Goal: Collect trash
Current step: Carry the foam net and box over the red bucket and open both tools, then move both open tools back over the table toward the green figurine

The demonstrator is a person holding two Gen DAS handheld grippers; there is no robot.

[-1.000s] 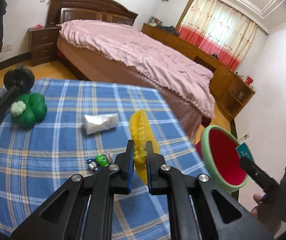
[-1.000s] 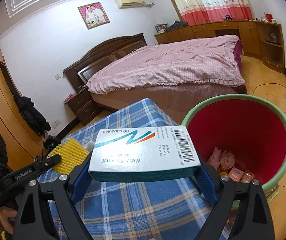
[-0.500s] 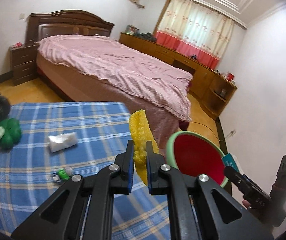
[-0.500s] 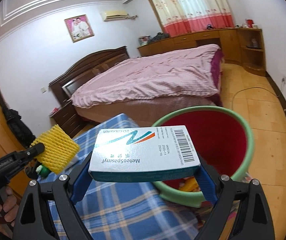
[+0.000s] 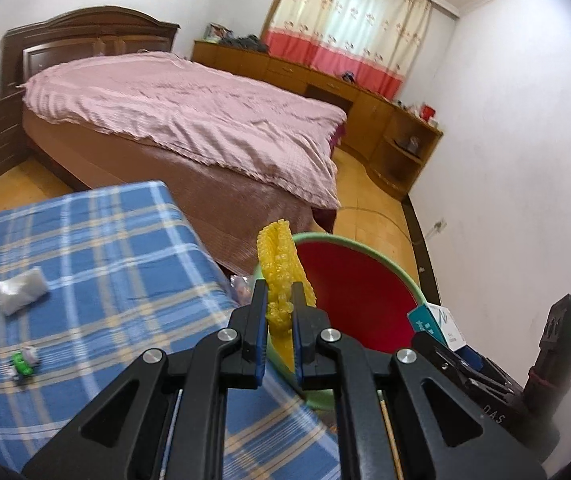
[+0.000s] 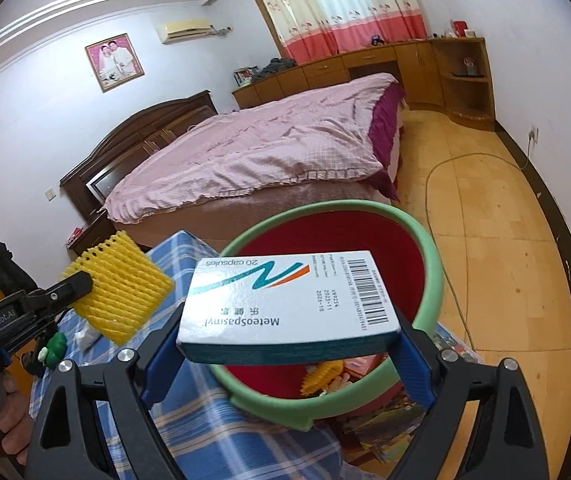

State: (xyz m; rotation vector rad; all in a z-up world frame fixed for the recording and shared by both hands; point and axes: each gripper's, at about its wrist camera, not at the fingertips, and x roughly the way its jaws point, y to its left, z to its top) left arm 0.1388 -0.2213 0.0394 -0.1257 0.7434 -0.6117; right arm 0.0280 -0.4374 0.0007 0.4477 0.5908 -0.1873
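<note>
Your left gripper (image 5: 278, 322) is clenched on a yellow foam net (image 5: 281, 276), the kind of mesh sleeve that wraps fruit. Its ribbed, open-weave surface is squashed thin between the blue pads, and the free end stands up above the fingertips. From your right wrist camera the same net (image 6: 119, 290) shows its flat side: a rough square of bright yellow ridges with small holes along the top edge. It sits over the edge of the blue plaid tablecloth (image 5: 97, 264), just beside the bin's green rim.

Your right gripper (image 6: 289, 340) is grasping a medicine box (image 6: 285, 300) across its long ends, jaws spread wide to fit it. The box is flat and rectangular, white on top with a dark teal side band, a teal and orange swoosh, a barcode near one end and print reading "20 capsules". You hold it about level, over the near part of the bin's mouth.

The bin (image 6: 431, 280) is round, red inside with a pale green rim, standing on the floor against the table's corner. Some trash already lies at its bottom, including another yellow piece (image 6: 323, 374).

On the tablecloth, well apart from the bin, lie a white crumpled packet (image 5: 21, 290) and a small green and white scrap (image 5: 23, 364).
</note>
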